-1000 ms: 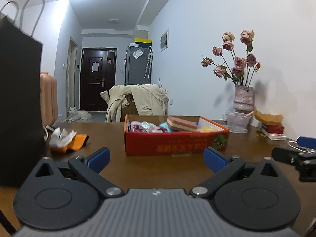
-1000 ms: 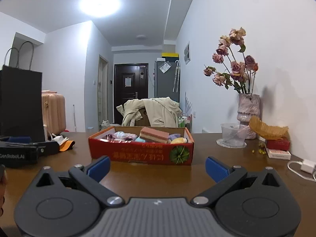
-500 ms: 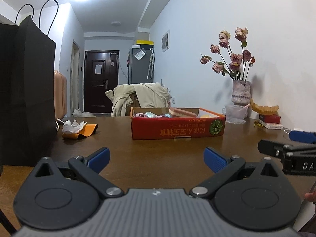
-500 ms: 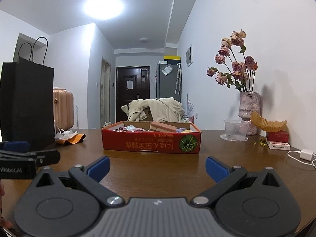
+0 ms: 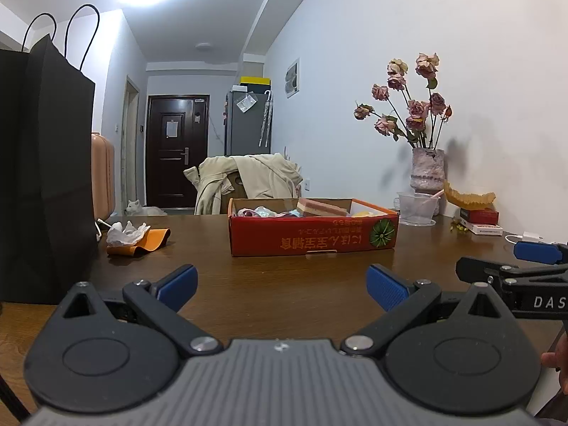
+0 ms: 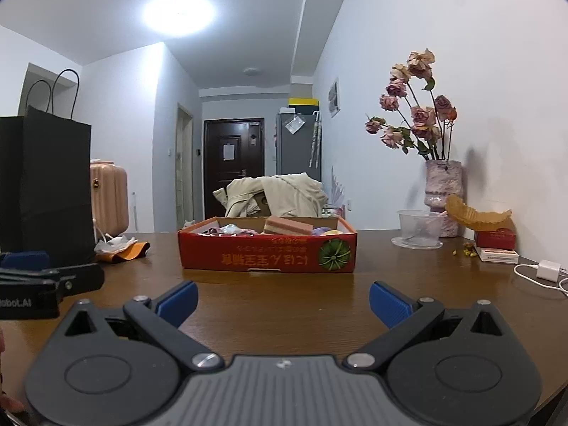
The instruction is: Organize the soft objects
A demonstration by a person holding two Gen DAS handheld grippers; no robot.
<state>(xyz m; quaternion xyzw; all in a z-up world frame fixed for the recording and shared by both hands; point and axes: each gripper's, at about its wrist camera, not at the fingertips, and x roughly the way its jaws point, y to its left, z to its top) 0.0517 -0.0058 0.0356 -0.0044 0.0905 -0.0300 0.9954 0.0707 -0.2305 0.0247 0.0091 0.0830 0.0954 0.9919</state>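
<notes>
We hold the left gripper (image 5: pixel 280 284) and right gripper (image 6: pixel 284 300) low over the table (image 6: pixel 301 305), both spread apart and empty, side by side. The soft things sit in the red box (image 6: pixel 267 252) farther ahead, seemingly gathered already.

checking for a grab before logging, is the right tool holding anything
No, the right tool is open with bare table between its blue pads, short of the red box.

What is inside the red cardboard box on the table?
The red cardboard box holds a pink-and-tan sponge on top, crumpled colourful soft items at the left, and something yellow at the right. Its front wall hides everything lower.
</notes>
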